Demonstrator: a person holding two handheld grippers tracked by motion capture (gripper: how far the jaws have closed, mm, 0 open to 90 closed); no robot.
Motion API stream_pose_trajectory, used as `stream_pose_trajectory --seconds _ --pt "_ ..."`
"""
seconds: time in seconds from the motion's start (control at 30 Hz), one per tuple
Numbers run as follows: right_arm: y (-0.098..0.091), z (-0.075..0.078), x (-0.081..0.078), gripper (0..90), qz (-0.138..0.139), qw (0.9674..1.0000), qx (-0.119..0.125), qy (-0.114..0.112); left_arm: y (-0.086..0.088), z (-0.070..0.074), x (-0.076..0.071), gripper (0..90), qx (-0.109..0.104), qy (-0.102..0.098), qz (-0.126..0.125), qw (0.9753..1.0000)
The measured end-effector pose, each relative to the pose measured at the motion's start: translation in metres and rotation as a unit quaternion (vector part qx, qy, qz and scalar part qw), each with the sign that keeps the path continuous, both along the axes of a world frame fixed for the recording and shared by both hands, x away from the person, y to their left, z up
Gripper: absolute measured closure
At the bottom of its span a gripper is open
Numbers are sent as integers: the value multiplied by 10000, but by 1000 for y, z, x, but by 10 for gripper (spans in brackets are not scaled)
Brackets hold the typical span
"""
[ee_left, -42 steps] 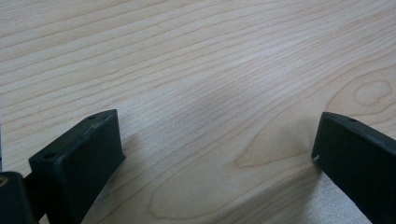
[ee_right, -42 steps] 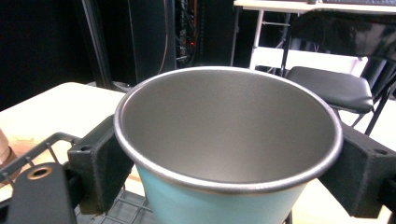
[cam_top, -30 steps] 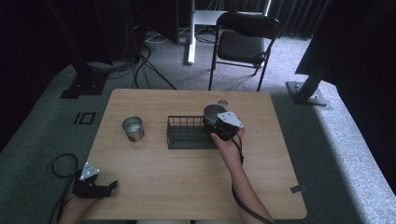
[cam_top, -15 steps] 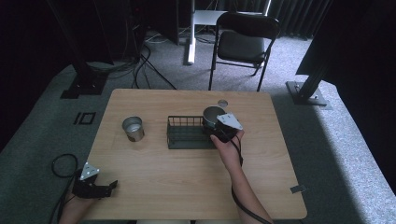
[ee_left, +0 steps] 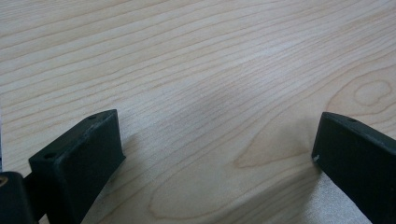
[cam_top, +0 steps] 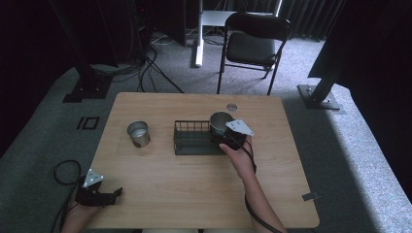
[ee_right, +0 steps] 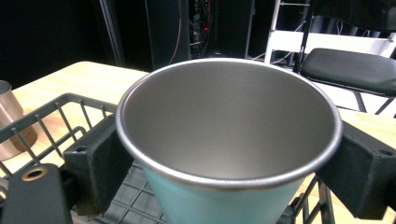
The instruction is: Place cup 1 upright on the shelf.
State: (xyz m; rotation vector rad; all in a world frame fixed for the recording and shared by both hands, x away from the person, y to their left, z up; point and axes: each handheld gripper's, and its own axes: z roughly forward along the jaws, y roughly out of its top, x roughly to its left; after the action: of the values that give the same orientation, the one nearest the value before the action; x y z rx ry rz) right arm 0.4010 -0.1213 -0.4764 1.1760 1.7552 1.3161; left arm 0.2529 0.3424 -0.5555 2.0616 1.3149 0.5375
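Since a second ago, almost nothing has moved: the right gripper (cam_top: pixel 228 137) still holds its cup at the same end of the basket, and the left gripper (cam_top: pixel 98 193) still sits at the near left corner of the table (cam_top: pixel 194 189).

From the high view, the table is pale wood with smooth, rounded corners. A dark wire basket (cam_top: pixel 192 138) sits near the middle. The right gripper holds a round metal cup (cam_top: pixel 219 121) at the basket's right end. A second shiny metal cup (cam_top: pixel 138 133) stands upright on the wood, left of the basket and apart from it. A black folding chair (cam_top: pixel 255 46) stands on the grey carpet behind the table.

From the left gripper view, the two black, blocky jaws stand wide apart with nothing between them. Under them lies bare wood with wavy grain lines.

From the right gripper view, the jaws are clamped on the cup (ee_right: pixel 229 140), one on each side just under its rolled rim. Its inside is dull grey metal and its outside is light blue. The basket's (ee_right: pixel 60 116) thin wires cross below and to the left. The other cup (ee_right: pixel 11 121) shows at the far left edge.
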Motion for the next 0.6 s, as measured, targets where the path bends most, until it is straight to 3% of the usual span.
stream_pose_trajectory --seconds 0.23,0.6 --pt "-3 1 -6 108 71 10000 5 -55 0 0 0 23 1 0 0 10000" --pt "-6 -1 -19 108 144 9997 -190 -88 0 0 0 23 3 0 -1 10000"
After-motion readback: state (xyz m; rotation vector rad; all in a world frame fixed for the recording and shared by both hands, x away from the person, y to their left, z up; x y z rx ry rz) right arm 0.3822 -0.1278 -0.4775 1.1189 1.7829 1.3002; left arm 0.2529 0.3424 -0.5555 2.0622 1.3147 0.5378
